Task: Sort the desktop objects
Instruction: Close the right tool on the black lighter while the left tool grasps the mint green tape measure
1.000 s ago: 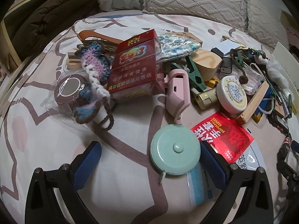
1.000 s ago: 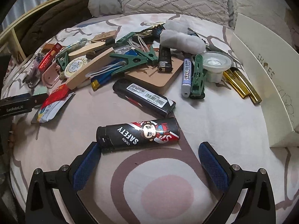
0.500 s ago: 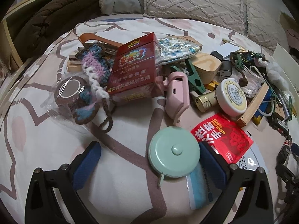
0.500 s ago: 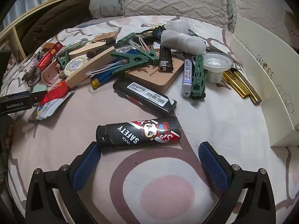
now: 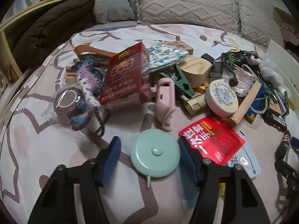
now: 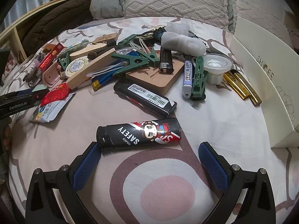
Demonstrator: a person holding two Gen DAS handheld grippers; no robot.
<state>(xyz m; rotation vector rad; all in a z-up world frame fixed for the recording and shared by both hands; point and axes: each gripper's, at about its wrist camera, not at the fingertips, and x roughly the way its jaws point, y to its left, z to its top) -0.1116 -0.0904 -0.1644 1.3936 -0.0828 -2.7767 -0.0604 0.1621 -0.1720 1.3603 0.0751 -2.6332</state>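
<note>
Left gripper (image 5: 148, 155) closing around a round mint-green tape measure (image 5: 155, 157) on the patterned bedsheet (image 5: 46, 160), right pad touching its rim, left pad still short of it. Right gripper (image 6: 149, 160) spread wide, empty, beside a black "SAFETY" cartoon-printed lighter (image 6: 139, 135) lying flat on the sheet.

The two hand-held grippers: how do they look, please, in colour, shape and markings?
Both alike: the left hand-held gripper and right hand-held gripper have black angular finger arms with silver rivets and triangular cut-outs, tipped with blue textured pads. The right view shows white "GenRobot.AI" lettering on the left one's black body.
</note>
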